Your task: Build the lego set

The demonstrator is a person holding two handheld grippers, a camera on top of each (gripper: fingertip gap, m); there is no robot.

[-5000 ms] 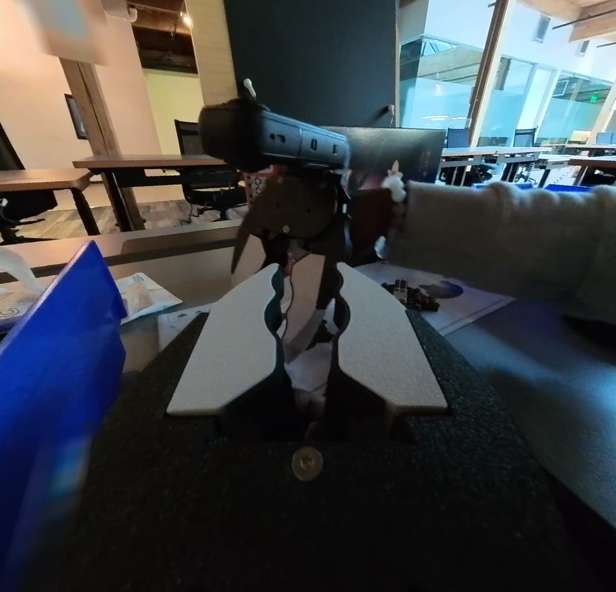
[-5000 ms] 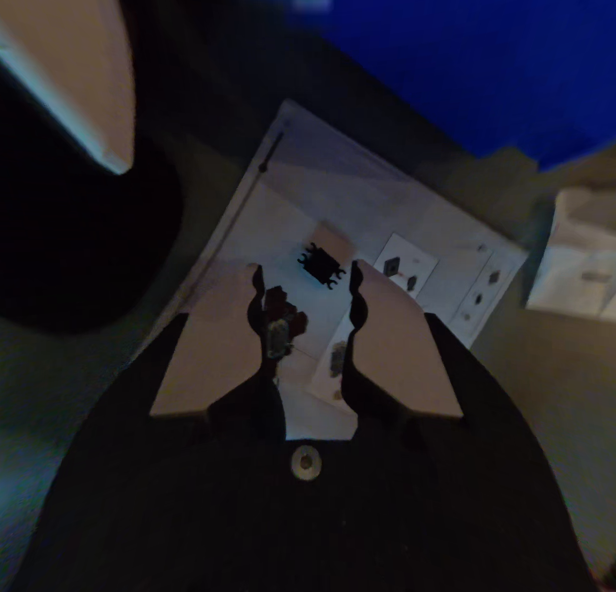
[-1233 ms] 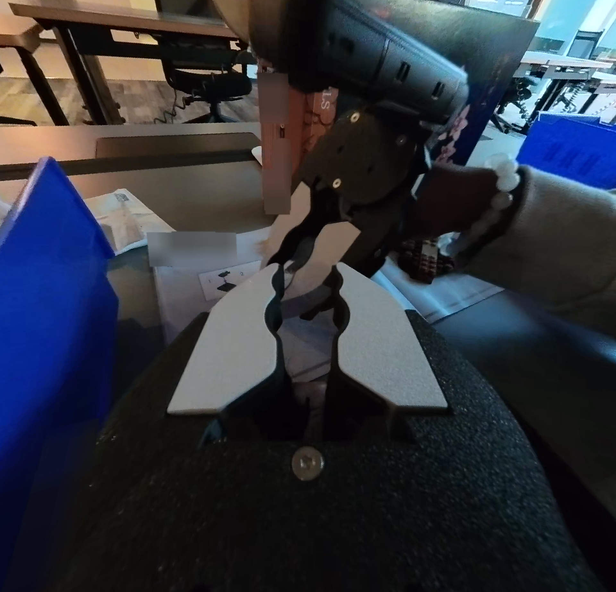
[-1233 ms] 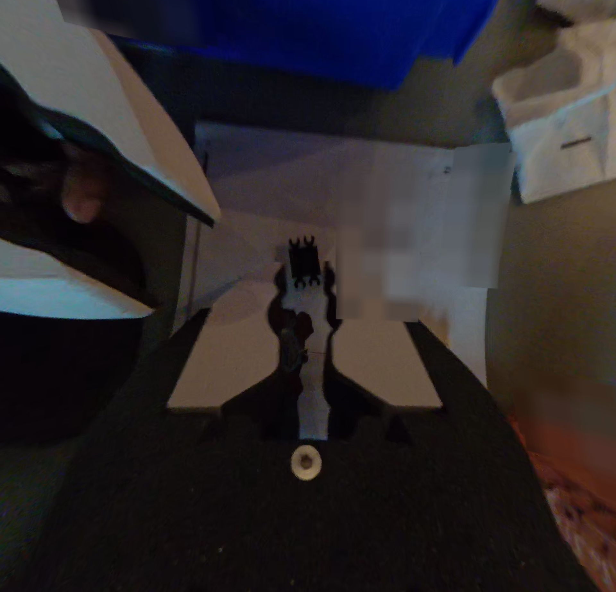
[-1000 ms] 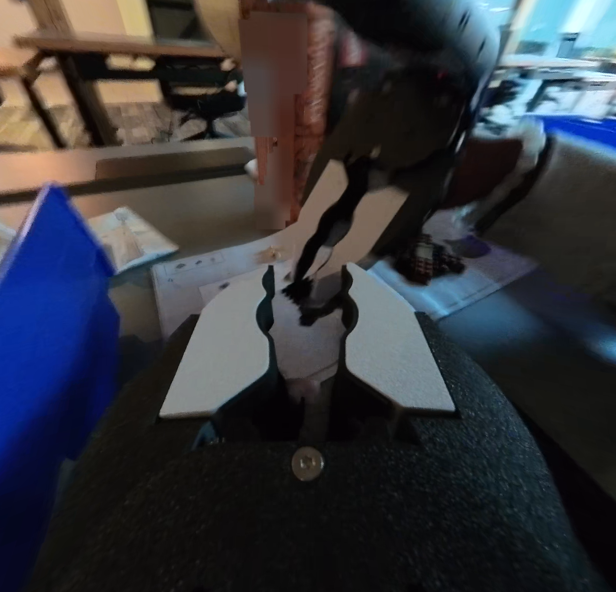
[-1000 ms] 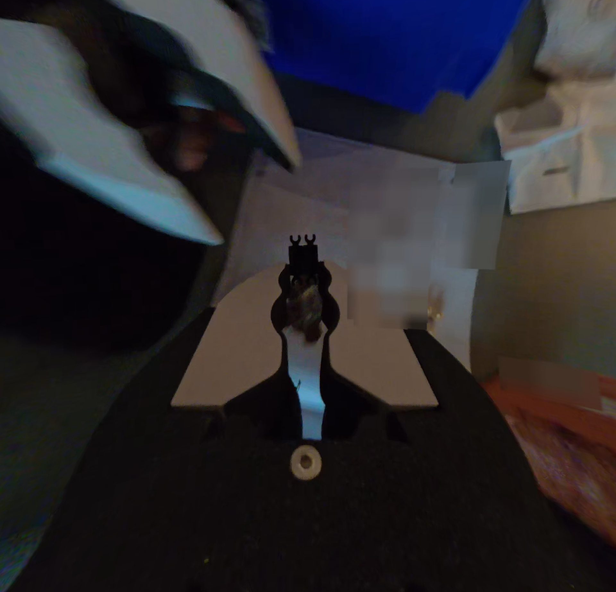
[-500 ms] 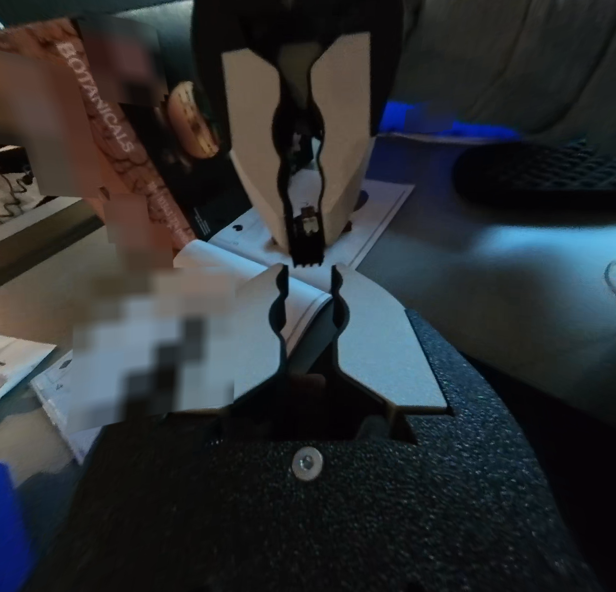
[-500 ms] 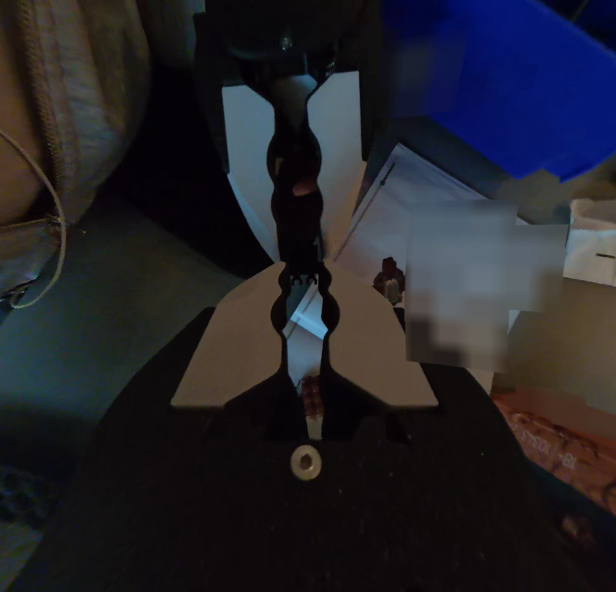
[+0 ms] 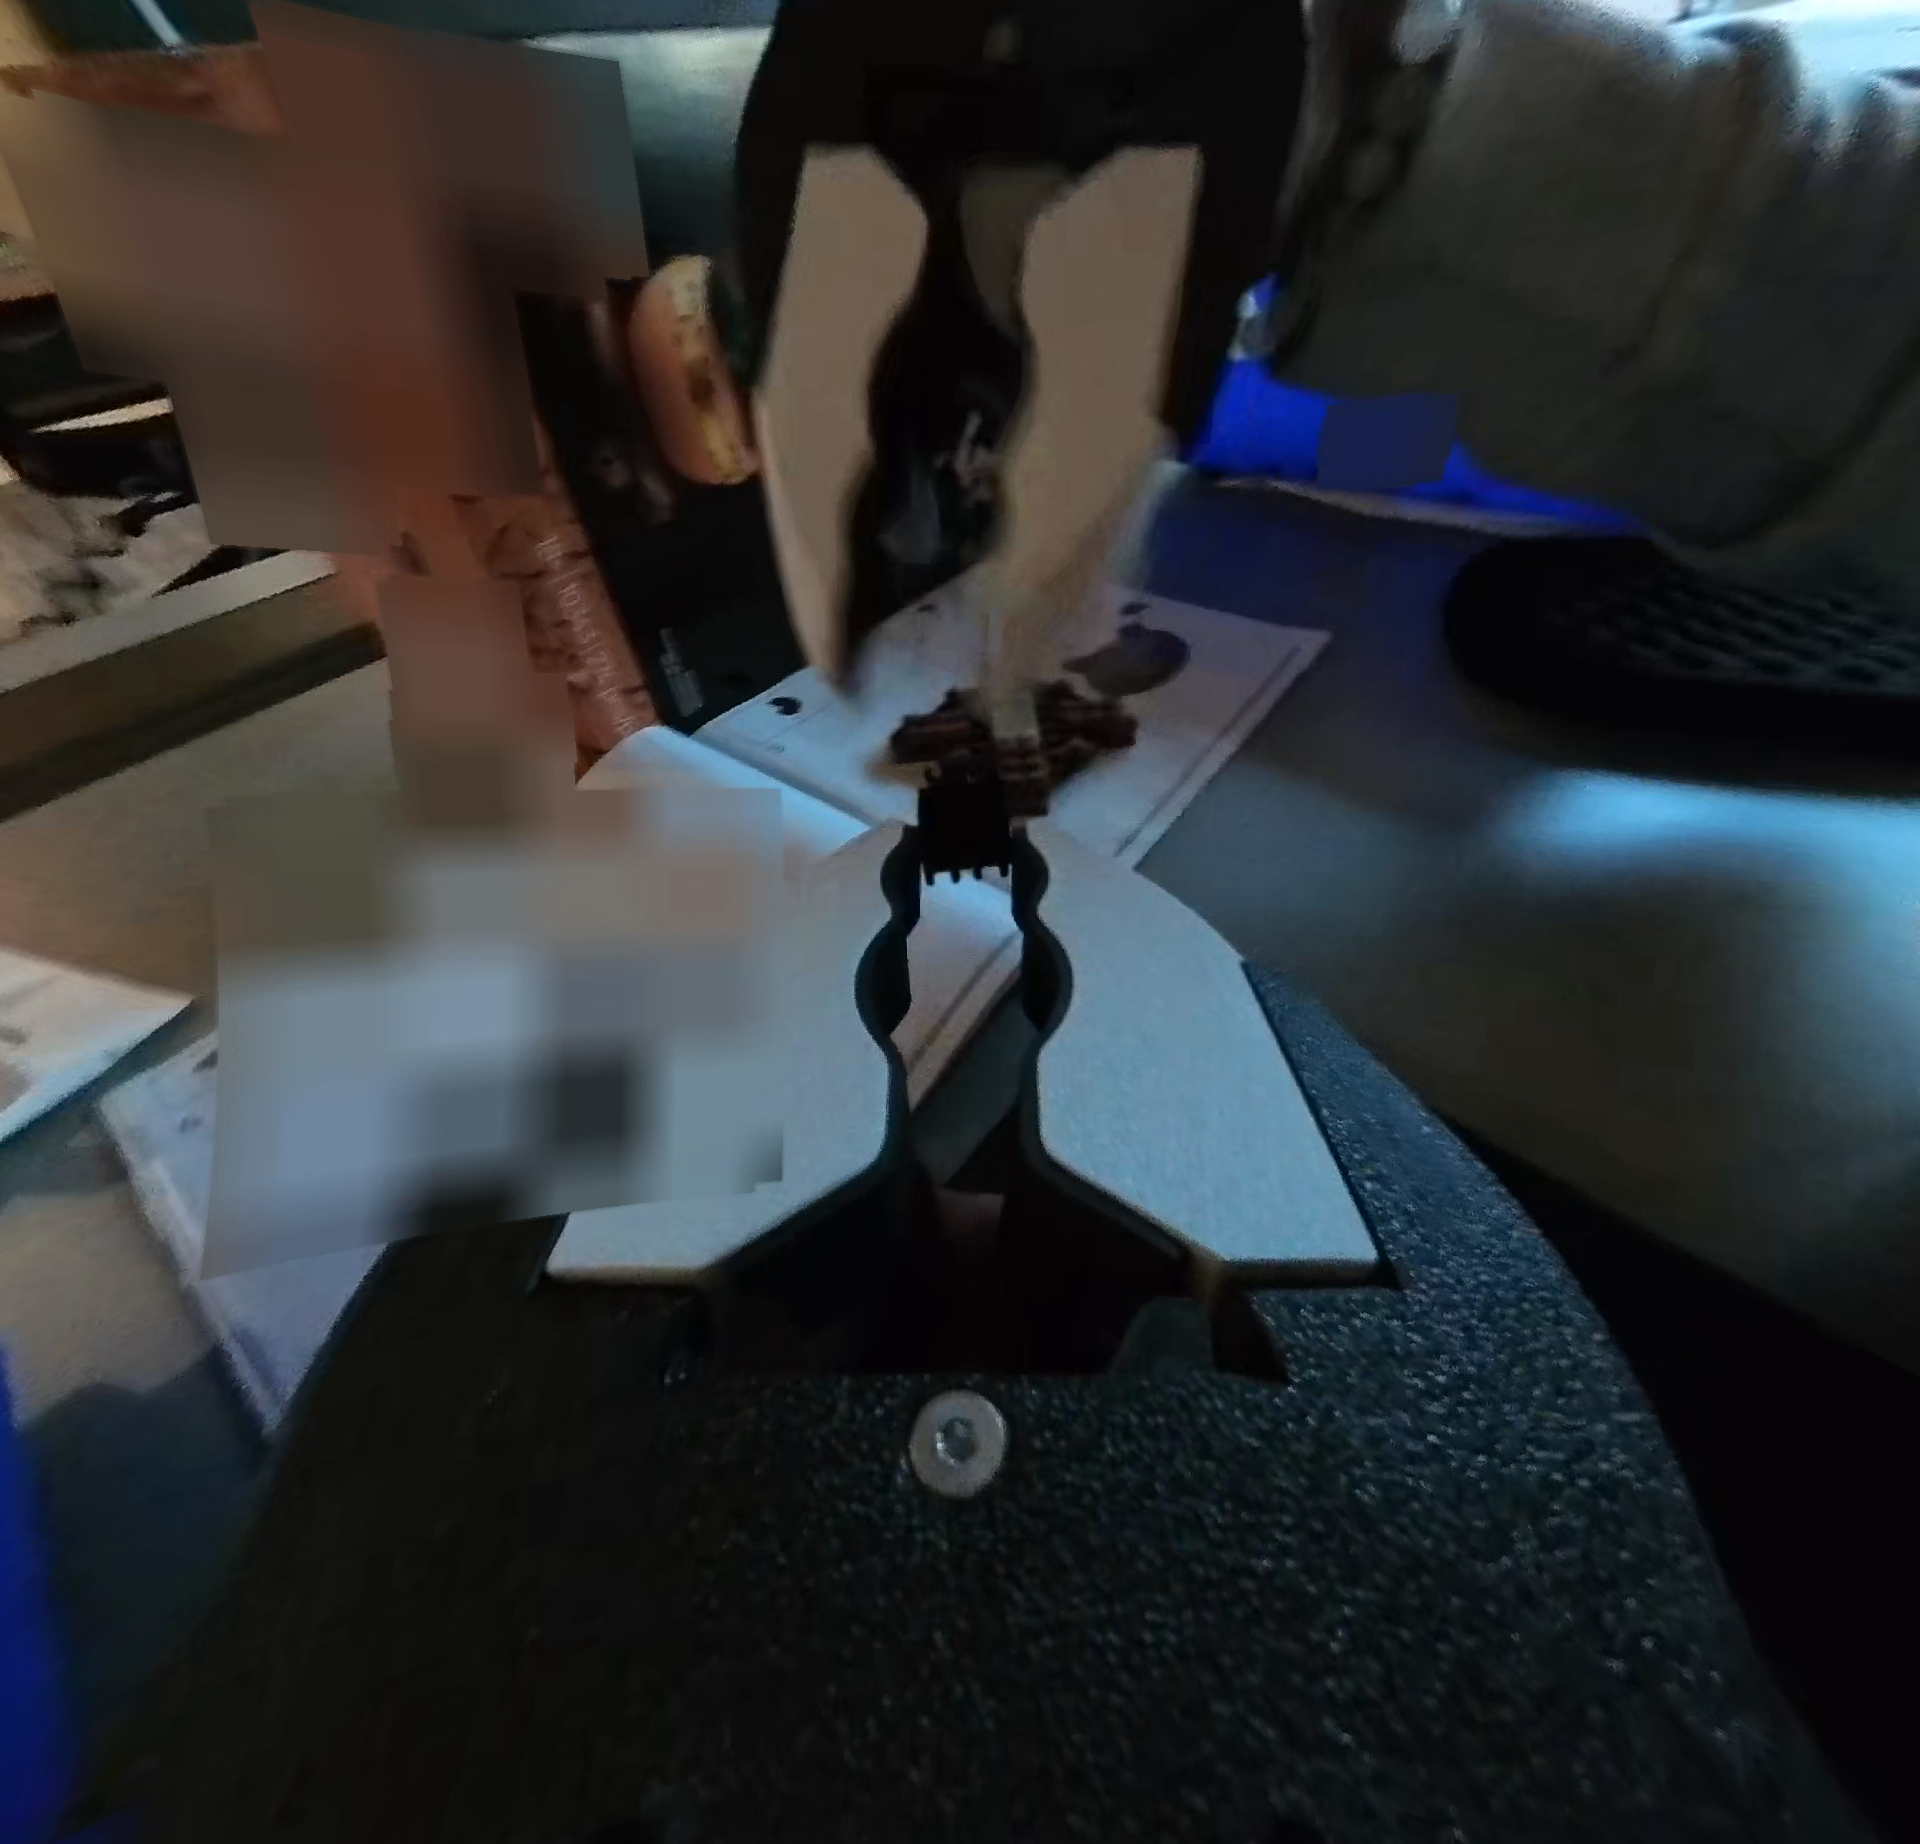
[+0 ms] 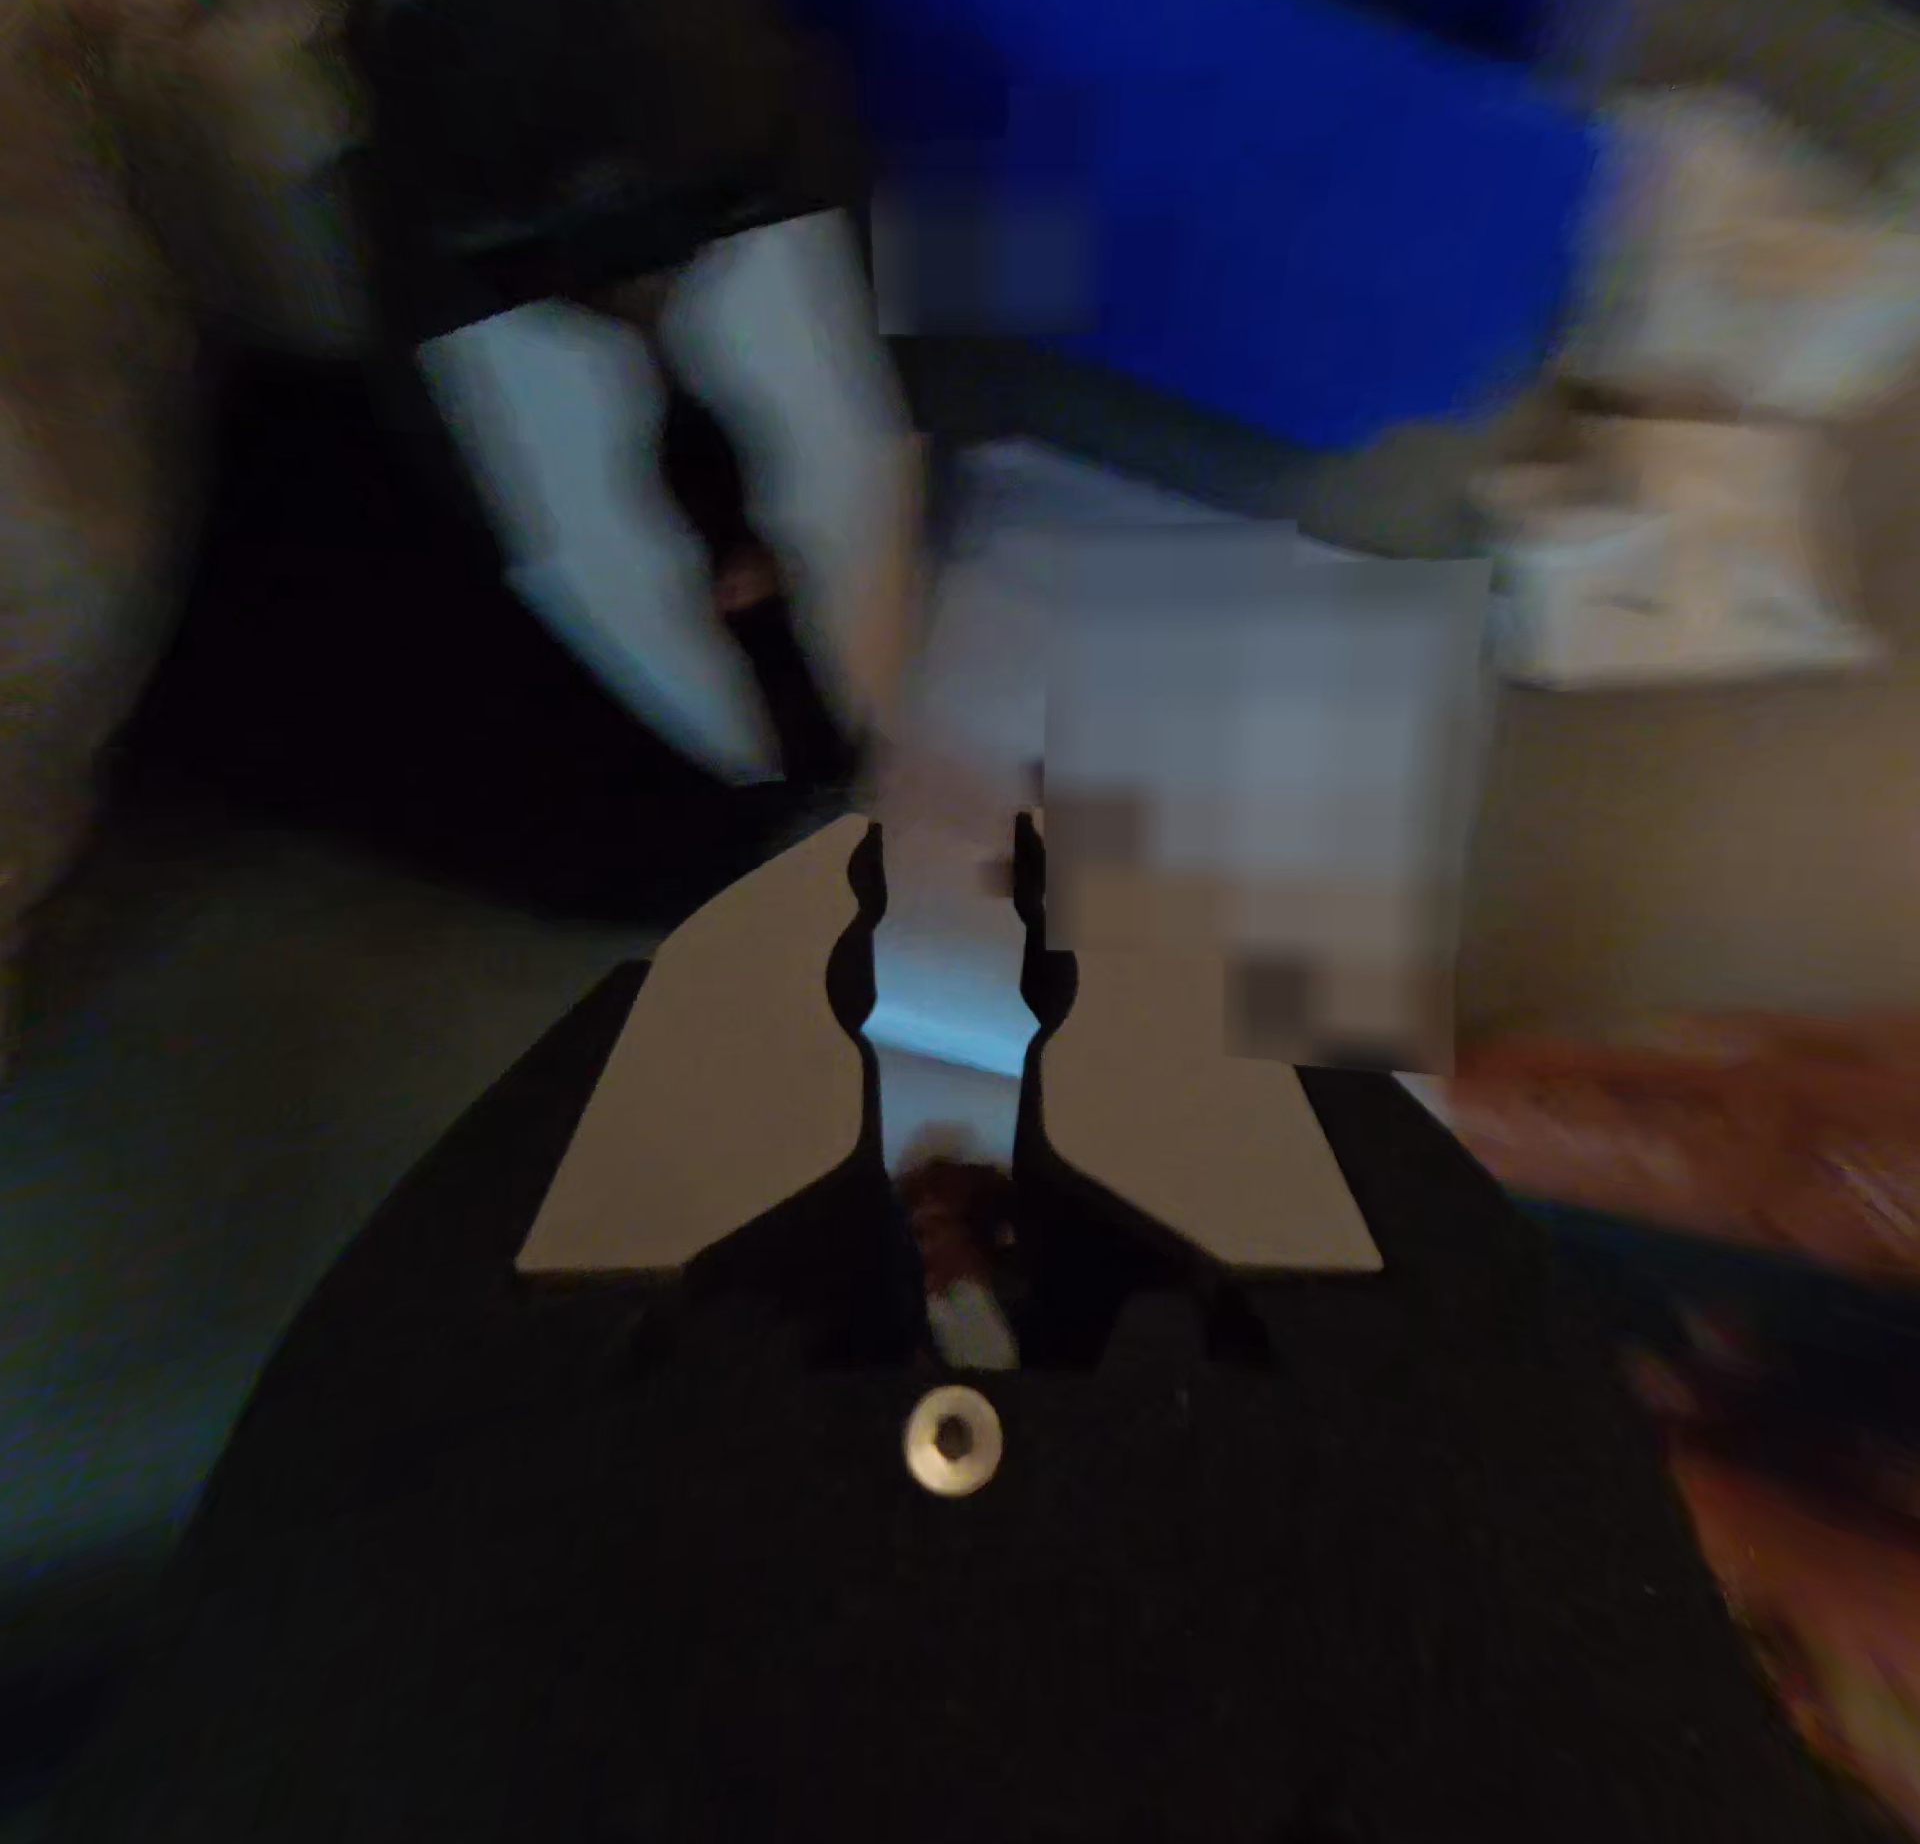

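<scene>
Black toothed clip piece (image 9: 964,838) sits pinched between the tips of the left gripper (image 9: 964,854), its pads pressing on both sides, just above the open white booklet (image 9: 1195,724). Beyond it a heap of brown bricks (image 9: 1081,729) lies on the page. The right gripper (image 10: 948,849) hangs over the same paper with its claw narrowly parted and bare, near a blue bin (image 10: 1247,184)
</scene>
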